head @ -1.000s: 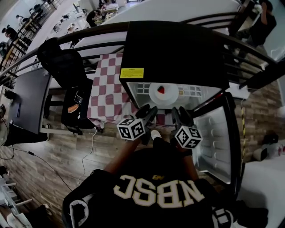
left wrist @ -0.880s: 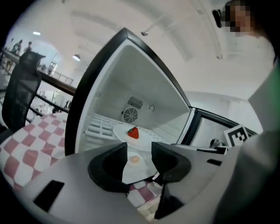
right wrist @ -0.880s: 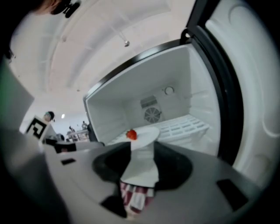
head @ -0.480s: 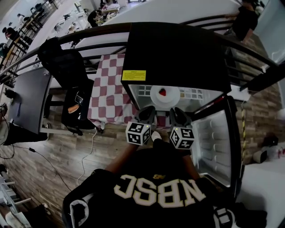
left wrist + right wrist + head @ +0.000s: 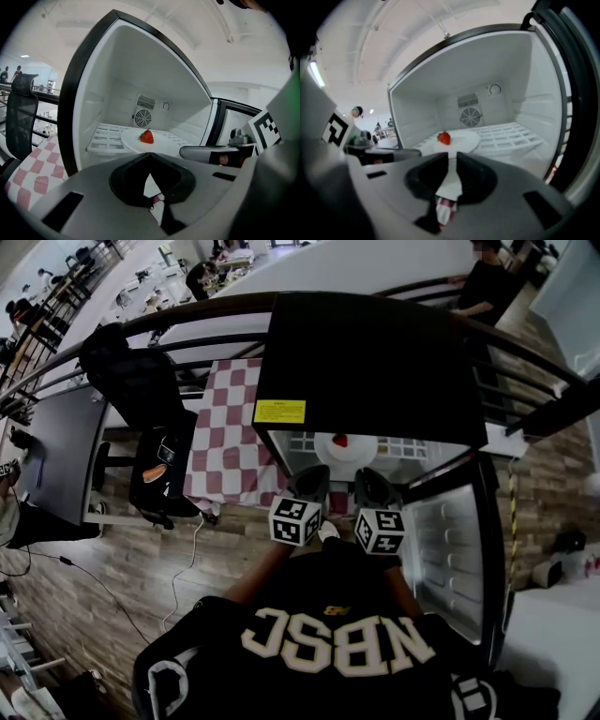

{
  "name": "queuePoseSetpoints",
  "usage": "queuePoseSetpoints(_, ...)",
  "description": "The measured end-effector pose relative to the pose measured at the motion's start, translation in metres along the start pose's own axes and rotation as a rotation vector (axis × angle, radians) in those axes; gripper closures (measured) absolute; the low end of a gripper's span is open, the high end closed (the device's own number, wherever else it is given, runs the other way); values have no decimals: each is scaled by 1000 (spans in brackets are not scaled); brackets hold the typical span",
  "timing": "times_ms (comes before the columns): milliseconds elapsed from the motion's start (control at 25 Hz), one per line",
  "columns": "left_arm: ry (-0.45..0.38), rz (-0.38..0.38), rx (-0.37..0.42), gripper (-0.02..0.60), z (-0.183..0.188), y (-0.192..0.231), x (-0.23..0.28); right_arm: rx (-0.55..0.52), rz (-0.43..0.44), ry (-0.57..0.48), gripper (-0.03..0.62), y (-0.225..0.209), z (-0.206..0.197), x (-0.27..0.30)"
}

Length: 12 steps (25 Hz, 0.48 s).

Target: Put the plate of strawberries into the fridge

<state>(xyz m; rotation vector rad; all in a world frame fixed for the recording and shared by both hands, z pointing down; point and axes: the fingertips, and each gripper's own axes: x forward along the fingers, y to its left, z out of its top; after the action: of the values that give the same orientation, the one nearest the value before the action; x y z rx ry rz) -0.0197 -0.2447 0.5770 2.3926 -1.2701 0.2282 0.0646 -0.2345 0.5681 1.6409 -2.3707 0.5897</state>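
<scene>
Hovering outside the fridge, left gripper pinched together empty, right gripper just closing on nothing, facing the plate straight ahead inside.

The head view looks steeply down from above the person onto the black top and open mouth of the fridge, from some way off. The 2 gripper views sit low and close before that mouth, facing straight into the white interior (left from its left side, right from its right). All 3 views share the plate and strawberry.
</scene>
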Motion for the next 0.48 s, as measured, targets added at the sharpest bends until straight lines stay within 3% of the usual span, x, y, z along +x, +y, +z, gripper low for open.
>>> queuePoseSetpoints(480, 23, 7, -20, 565, 13, 5, 26, 5, 14, 17, 531, -14, 7, 23)
